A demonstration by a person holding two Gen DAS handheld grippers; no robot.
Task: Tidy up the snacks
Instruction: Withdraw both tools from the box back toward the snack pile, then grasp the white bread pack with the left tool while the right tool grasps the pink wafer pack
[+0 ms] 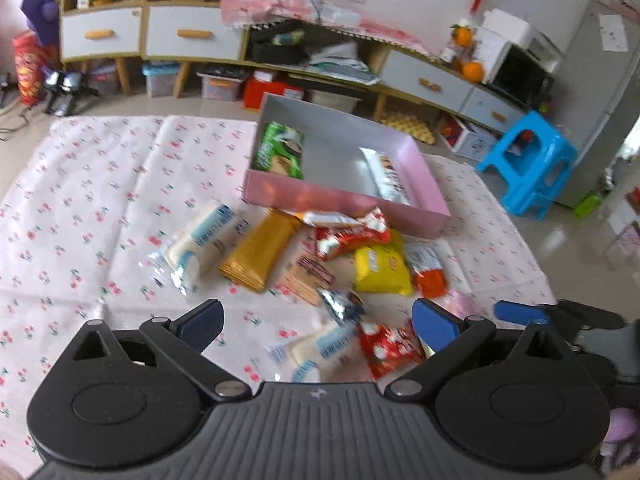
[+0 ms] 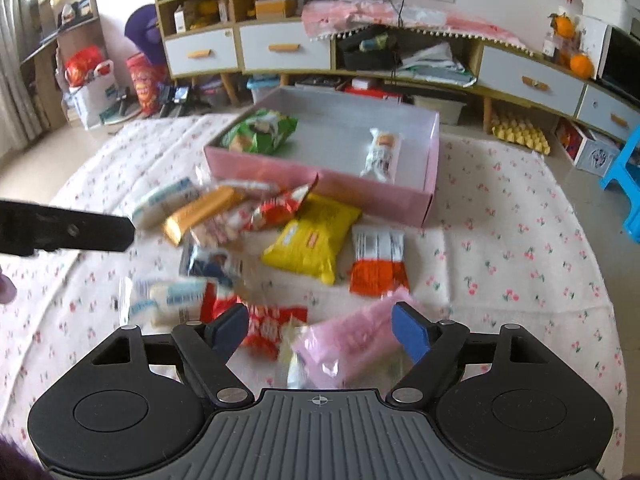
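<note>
A pink box (image 1: 344, 200) (image 2: 320, 188) stands on the flowered cloth and holds a green packet (image 1: 280, 150) (image 2: 260, 130) and a white packet (image 1: 390, 178) (image 2: 382, 154). A pile of snacks lies in front of it: a yellow packet (image 1: 380, 270) (image 2: 314, 238), an orange-brown packet (image 1: 258, 252), a white-and-orange packet (image 2: 378, 262), red packets (image 1: 390, 348). My left gripper (image 1: 320, 324) is open above the near snacks. My right gripper (image 2: 320, 330) is open, with a pink packet (image 2: 352, 340) between its fingers, not clamped.
The flowered cloth (image 1: 100, 200) covers the floor. A low cabinet with drawers (image 2: 280, 50) runs along the back wall. A blue stool (image 1: 528, 164) stands at the right. The left gripper's body (image 2: 68, 234) shows at the left of the right wrist view.
</note>
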